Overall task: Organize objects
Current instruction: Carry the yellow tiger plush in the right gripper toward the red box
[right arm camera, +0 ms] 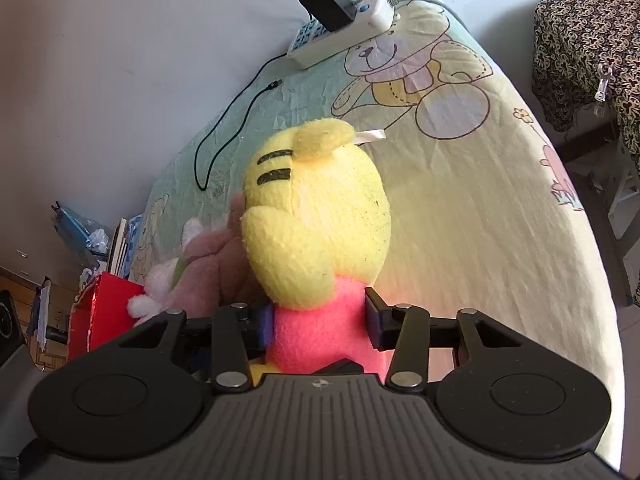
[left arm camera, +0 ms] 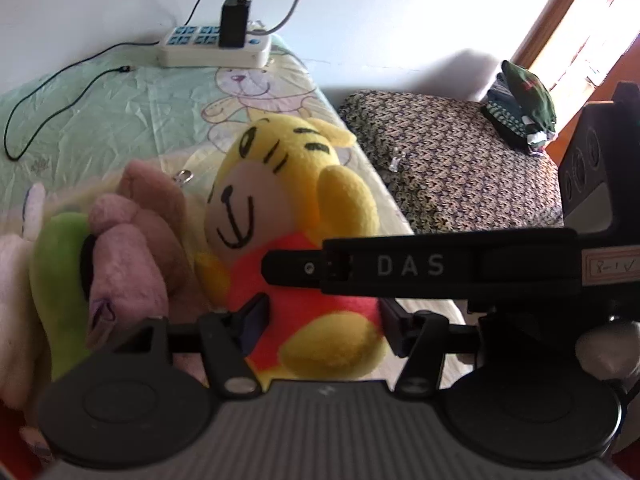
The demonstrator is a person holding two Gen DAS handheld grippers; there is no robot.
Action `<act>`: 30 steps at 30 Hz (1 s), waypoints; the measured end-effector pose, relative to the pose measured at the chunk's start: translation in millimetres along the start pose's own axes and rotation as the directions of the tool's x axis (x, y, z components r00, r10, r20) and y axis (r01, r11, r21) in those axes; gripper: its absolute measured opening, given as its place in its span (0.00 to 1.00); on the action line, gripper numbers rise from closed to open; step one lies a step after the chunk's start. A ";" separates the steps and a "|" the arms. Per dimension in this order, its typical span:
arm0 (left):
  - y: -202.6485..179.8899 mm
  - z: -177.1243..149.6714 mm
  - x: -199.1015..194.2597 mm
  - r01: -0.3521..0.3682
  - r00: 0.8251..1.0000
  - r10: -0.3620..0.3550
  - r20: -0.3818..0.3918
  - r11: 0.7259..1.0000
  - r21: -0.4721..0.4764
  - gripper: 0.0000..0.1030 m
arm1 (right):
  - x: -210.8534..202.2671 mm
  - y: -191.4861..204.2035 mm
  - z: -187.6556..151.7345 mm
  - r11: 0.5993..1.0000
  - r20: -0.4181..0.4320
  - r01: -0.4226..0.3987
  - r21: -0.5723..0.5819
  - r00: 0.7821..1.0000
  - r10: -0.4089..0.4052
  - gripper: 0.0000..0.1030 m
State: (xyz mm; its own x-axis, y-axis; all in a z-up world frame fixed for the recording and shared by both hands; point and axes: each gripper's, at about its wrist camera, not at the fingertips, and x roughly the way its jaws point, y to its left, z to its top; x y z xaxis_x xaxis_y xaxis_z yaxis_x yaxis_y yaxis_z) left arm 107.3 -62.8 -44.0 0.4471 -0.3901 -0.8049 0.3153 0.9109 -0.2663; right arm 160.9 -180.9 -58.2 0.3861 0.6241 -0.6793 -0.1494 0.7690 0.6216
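Note:
A yellow plush tiger (left arm camera: 288, 184) in a red-pink shirt sits on the bed. My right gripper (right arm camera: 318, 322) is shut on the tiger's pink body (right arm camera: 316, 336) from behind; its arm crosses the left wrist view (left arm camera: 400, 266). My left gripper (left arm camera: 322, 322) has its fingers on either side of the tiger's lower body, pressing its red shirt. A pink-brown plush (left arm camera: 132, 240) with a green part (left arm camera: 56, 272) lies just left of the tiger, touching it; it also shows in the right wrist view (right arm camera: 204, 272).
The bed sheet (right arm camera: 460, 208) has cartoon bear prints. A white power strip (left arm camera: 212, 46) with a black adapter and cables lies at the bed's far edge by the wall. A patterned cushion seat (left arm camera: 460, 160) with folded clothes stands right. A red box (right arm camera: 100, 316) is at the left.

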 end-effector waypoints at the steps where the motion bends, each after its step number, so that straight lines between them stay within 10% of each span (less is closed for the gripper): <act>1: -3.3 -0.6 -2.5 0.002 1.000 -0.002 0.004 1.000 0.009 0.55 | -5.7 0.4 -2.2 1.000 0.008 -0.001 -0.004 1.000 0.001 0.44; 17: -54.2 -54.2 -80.8 0.128 0.988 -0.141 0.062 0.976 0.178 0.55 | -91.1 31.7 -63.4 0.994 0.100 0.049 -0.101 0.994 -0.039 0.44; 30: -22.0 -103.4 -164.8 0.042 0.979 -0.067 0.195 0.990 0.132 0.55 | -87.8 108.3 -101.2 0.959 0.107 -0.027 -0.282 0.992 0.059 0.44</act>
State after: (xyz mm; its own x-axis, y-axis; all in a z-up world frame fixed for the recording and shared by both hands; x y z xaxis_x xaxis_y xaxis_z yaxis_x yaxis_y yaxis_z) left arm -59.8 -4.6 39.7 0.5792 -0.4693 -0.6665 0.4419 0.8679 -0.2272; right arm 18.7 -138.4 29.3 0.4721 0.6501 -0.5954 -0.4104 0.7598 0.5042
